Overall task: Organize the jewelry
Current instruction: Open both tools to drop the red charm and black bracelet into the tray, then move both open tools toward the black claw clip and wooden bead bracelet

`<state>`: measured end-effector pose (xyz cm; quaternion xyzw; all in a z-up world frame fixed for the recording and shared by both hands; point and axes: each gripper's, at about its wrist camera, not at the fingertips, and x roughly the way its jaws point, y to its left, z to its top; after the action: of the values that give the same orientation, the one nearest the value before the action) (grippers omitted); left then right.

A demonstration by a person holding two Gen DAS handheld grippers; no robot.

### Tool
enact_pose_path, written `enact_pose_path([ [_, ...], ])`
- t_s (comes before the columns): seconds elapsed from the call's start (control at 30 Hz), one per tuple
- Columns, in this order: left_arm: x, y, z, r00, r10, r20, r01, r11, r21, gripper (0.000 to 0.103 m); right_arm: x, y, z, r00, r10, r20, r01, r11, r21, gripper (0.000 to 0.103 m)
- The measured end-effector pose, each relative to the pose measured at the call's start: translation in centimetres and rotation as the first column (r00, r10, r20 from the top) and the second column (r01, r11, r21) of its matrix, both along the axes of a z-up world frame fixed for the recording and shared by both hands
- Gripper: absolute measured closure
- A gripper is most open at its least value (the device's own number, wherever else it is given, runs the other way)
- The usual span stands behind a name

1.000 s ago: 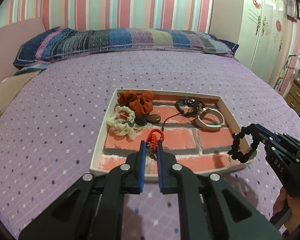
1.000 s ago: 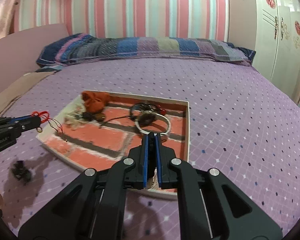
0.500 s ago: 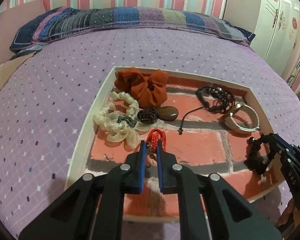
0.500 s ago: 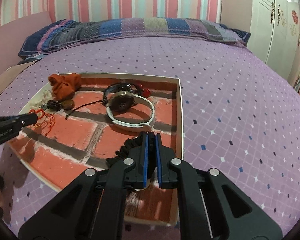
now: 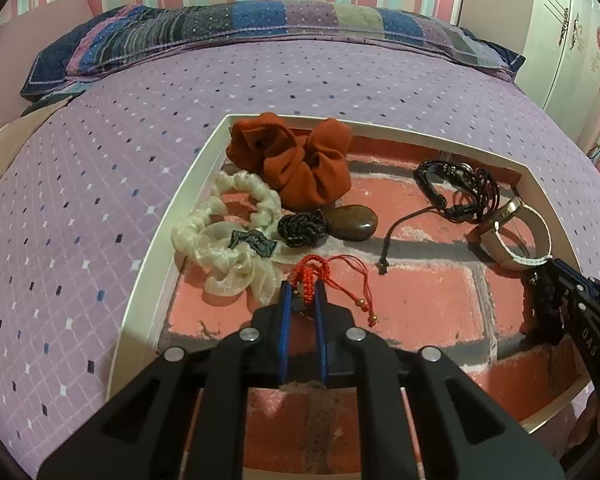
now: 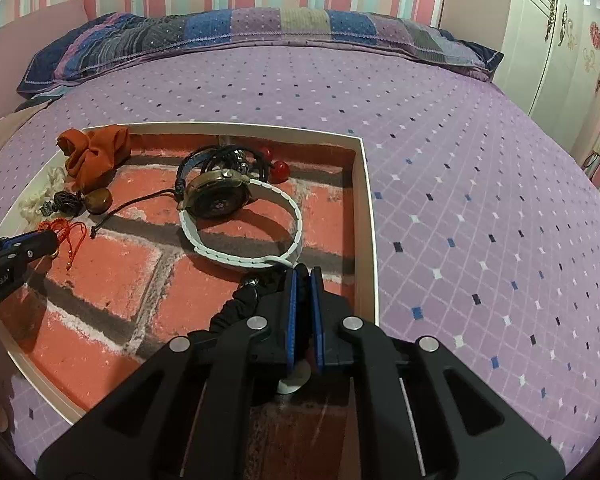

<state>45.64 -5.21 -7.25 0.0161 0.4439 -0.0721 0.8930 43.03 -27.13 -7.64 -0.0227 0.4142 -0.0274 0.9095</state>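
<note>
A white-rimmed tray (image 5: 156,248) with a red brick-pattern floor lies on the purple bed. My left gripper (image 5: 302,286) is shut on a red cord bracelet (image 5: 332,276), low over the tray's left half; its loose ends trail onto the bricks. My right gripper (image 6: 304,274) is shut on a black beaded bracelet (image 6: 236,308), just above the tray's right side near the white-strap watch (image 6: 220,198). In the left wrist view that black beaded bracelet (image 5: 546,304) hangs from the right gripper (image 5: 556,270) at the right edge.
Inside the tray lie an orange scrunchie (image 5: 296,160), a cream scrunchie (image 5: 224,240), a brown stone (image 5: 352,222), black cord bracelets (image 5: 456,190) and red beads (image 6: 278,168). A striped pillow (image 5: 260,24) lies at the bed's far end. A white wardrobe (image 5: 560,32) stands at right.
Both grippers have come forward and down from the tray's near edge to low over its floor, each still carrying its bracelet. The red cord's ends now rest on the bricks.
</note>
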Motion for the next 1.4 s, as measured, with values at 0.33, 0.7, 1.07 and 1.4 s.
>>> enact_pose_path([
  [0.33,-0.7,0.5,0.9,1.0,0.017,-0.007,-0.017,1.0,0.017,0.083,-0.8,0.0,0.9,0.999,0.034,-0.003,-0.034,0.999,0.025,0.06],
  [0.7,-5.7,2.0,7.4,0.992,0.025,0.126,-0.022,1.0,-0.02,0.034,-5.1,1.0,7.5,0.985,0.048,0.166,-0.046,0.999,-0.017,0.015],
  [1.07,-14.6,7.3,13.5,0.963,0.076,0.26,-0.076,0.997,-0.007,0.009,-11.5,1.6,12.6,0.961,0.026,0.276,-0.021,1.0,-0.021,0.004],
  [1.4,-19.9,12.4,11.5,0.955,0.153,0.255,-0.164,0.986,0.021,0.004,-16.9,3.3,11.2,0.965,0.055,0.258,-0.057,0.998,0.001,0.004],
])
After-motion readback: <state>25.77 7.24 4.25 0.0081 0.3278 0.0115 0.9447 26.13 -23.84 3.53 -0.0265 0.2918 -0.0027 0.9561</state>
